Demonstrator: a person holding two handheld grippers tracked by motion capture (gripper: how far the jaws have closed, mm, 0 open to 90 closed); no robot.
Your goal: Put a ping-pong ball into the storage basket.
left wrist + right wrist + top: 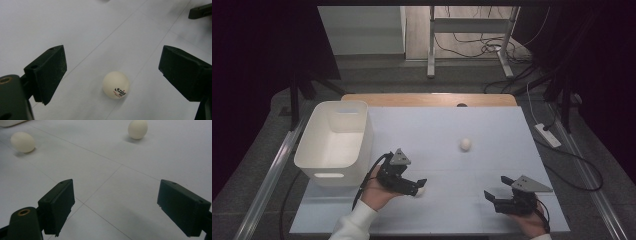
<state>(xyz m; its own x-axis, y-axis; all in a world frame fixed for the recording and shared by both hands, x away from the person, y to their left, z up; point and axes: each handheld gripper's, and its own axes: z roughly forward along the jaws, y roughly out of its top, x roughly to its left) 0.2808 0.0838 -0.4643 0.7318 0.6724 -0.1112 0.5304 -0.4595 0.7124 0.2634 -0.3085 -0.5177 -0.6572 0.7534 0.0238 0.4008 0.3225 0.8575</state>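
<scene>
Ball [116, 85], white and printed with a small dark logo, is seen lying on the pale sheet of the desk [447, 145], between the two black jaws of the left hand-held gripper [112, 71] in the left gripper view. It is touched by neither jaw; a clear gap is left on each side, and the jaws are spread wide apart. In the high view the same ball [420, 191] is found just beside the tip of the left hand-held gripper [414, 187], near the front of the desk, partly hidden by the jaw.

The left hand-held gripper is held by a hand [377, 190] in a white sleeve [354, 225], with its grey three-cornered plate turned upward.

A second white ball [465, 144] is seen farther back on the sheet, well apart from both grippers. In the right gripper view both are shown ahead of the jaws: the near one [22, 142] at upper left and the far one [137, 129] at the top.

The right hand-held gripper [498, 191] is held low at the front right of the desk, its jaws opened wide with nothing between them.

A white bin [334, 145] is set at the left edge of the desk, just beside the left hand-held gripper.
</scene>
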